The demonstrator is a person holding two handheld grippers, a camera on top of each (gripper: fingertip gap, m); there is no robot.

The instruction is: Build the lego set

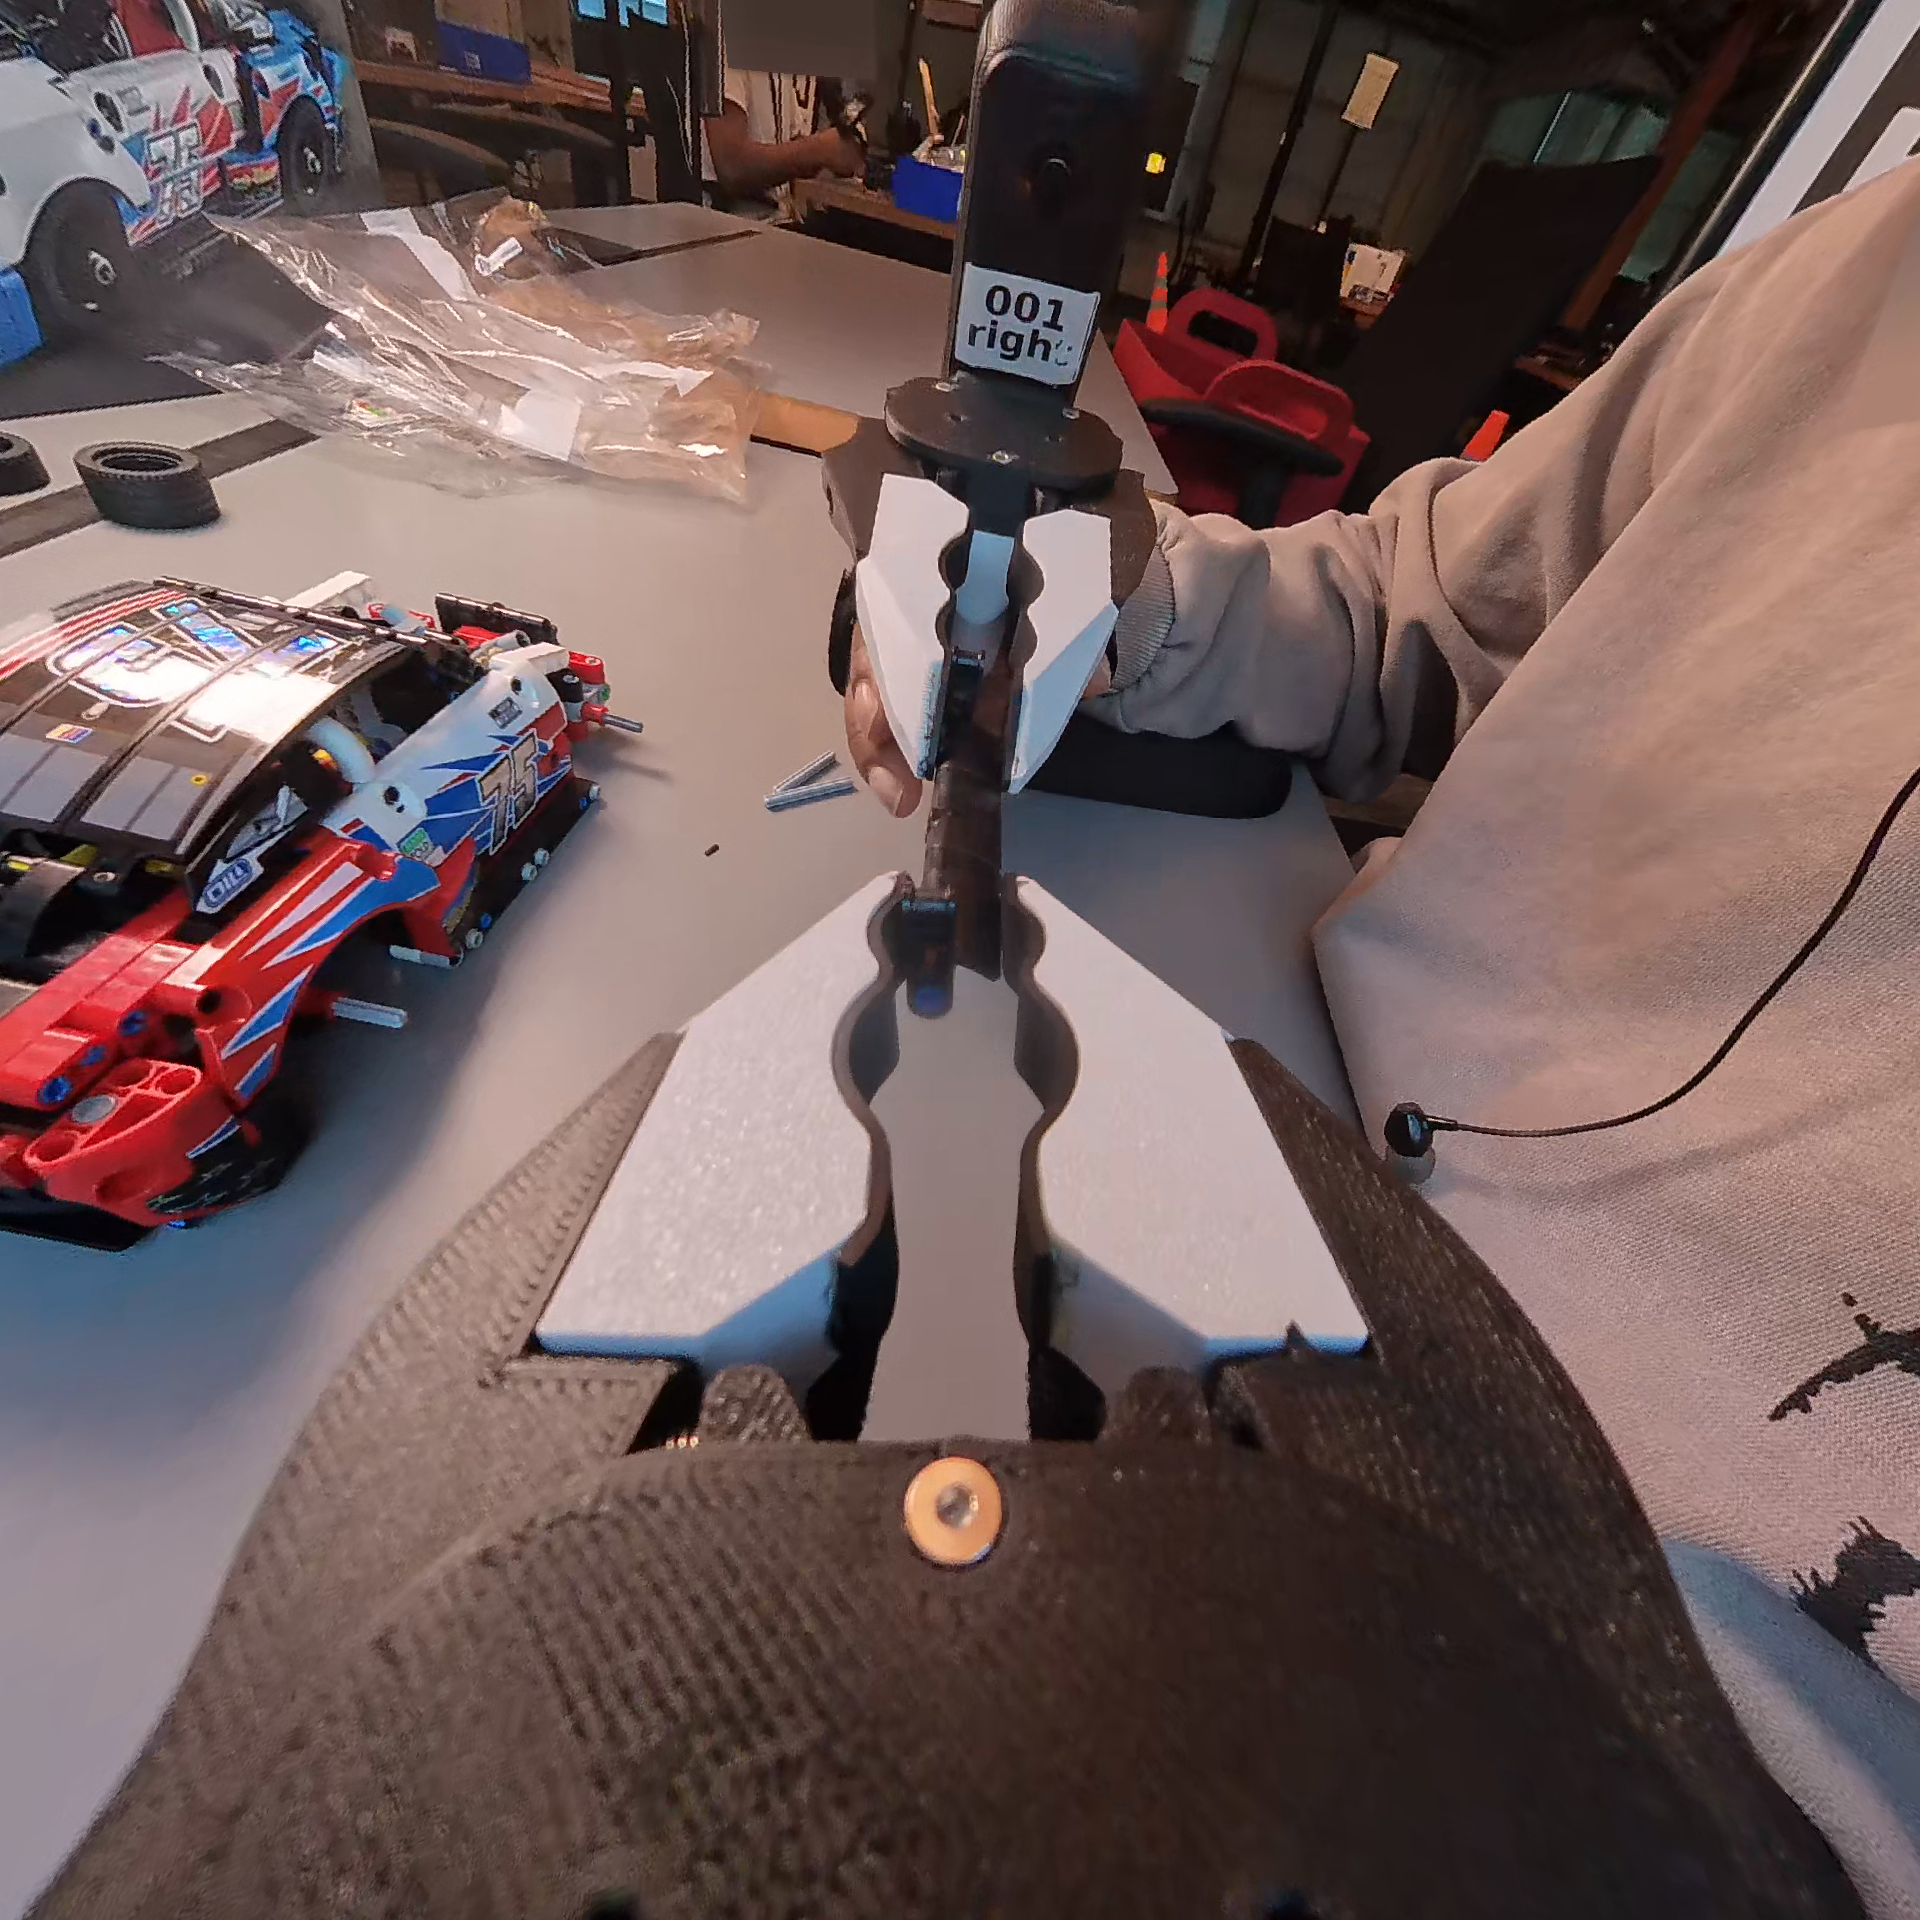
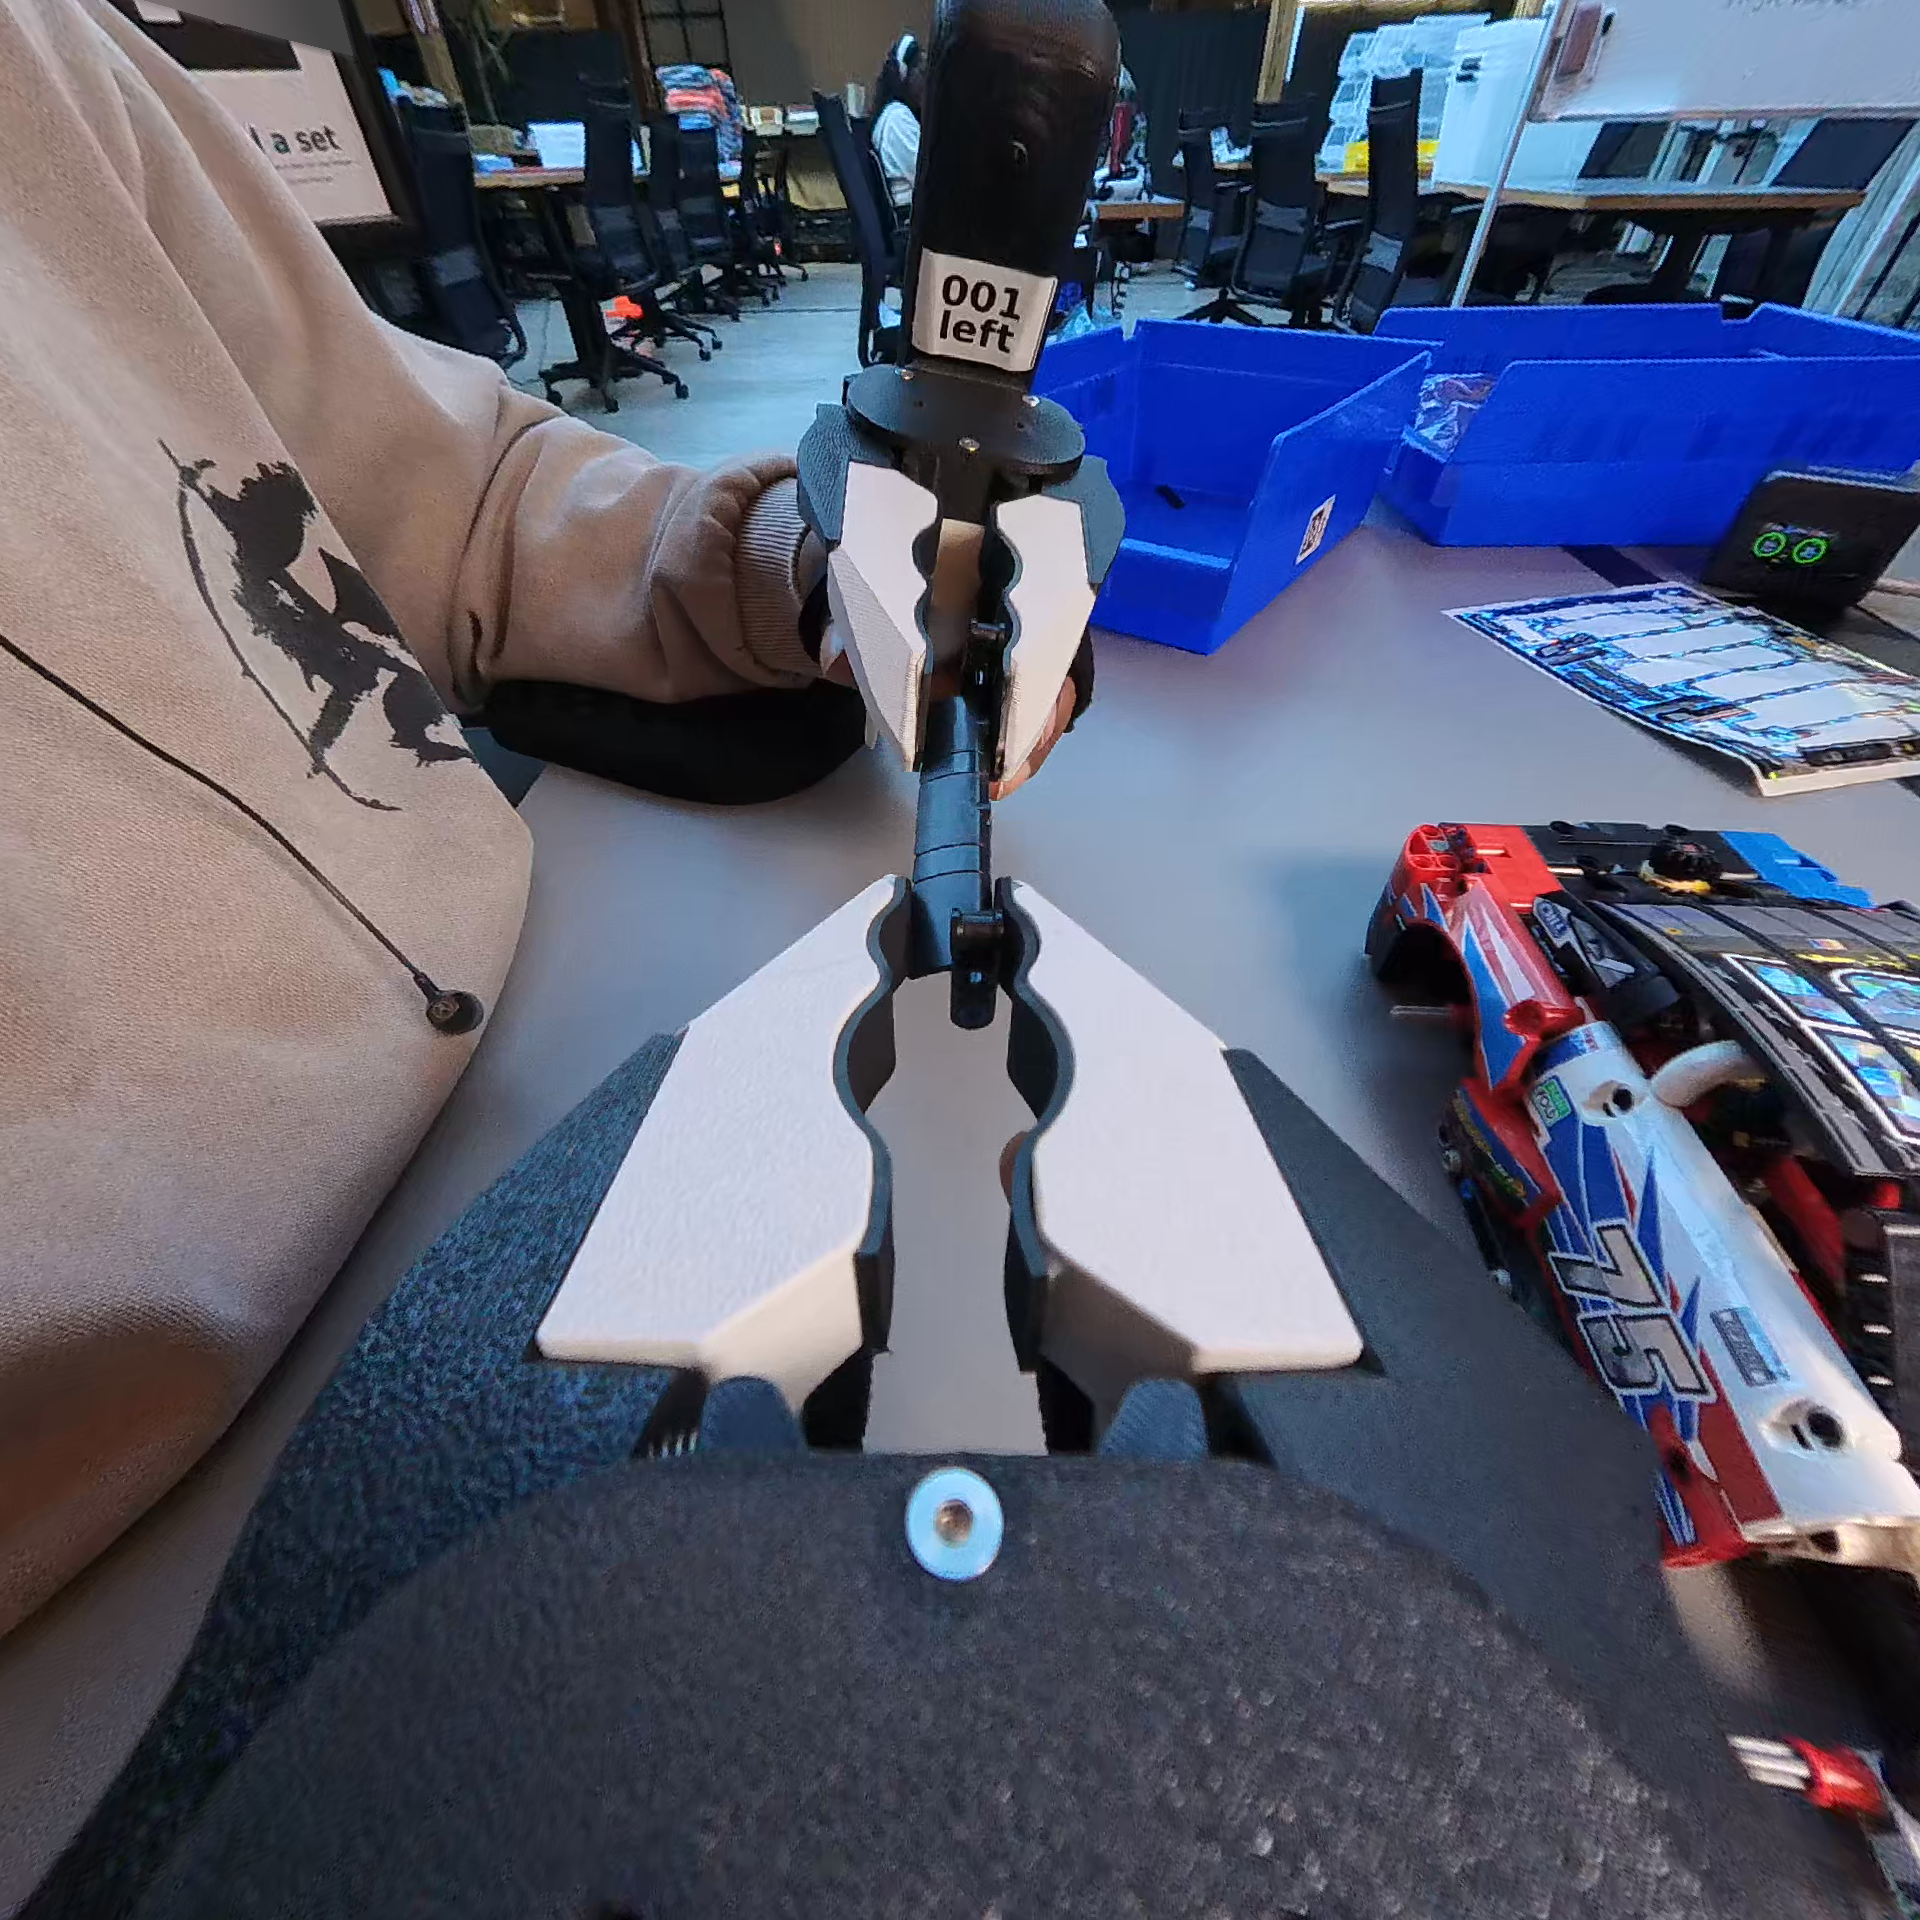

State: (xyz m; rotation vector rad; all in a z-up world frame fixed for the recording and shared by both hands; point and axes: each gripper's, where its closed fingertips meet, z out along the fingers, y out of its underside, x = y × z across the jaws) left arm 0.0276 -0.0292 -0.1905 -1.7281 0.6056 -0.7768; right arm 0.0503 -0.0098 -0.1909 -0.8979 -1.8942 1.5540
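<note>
Nearest the lens, the left gripper [image 1: 951, 914] with its white wedge fingers is clamped on one end of a long black segmented lego beam [image 1: 961, 821], a blue pin showing at that tip. Straight ahead at twelve o'clock, the right gripper [image 1: 977, 748] pinches the far end, so the beam hangs between the two above the grey table [image 1: 675, 1195]. From the right wrist view it mirrors: right gripper [image 2: 951, 914] tight on the beam [image 2: 951, 821], left gripper [image 2: 956, 743] opposite. Off at nine o'clock in the left view sits the red, white and blue lego race car [image 1: 270, 831], black curved roof, stickered flanks, wheel arches bare. Two black rubber tyres [image 1: 145, 483] wait at ten o'clock beside crumpled clear plastic bags [image 1: 468, 353].
</note>
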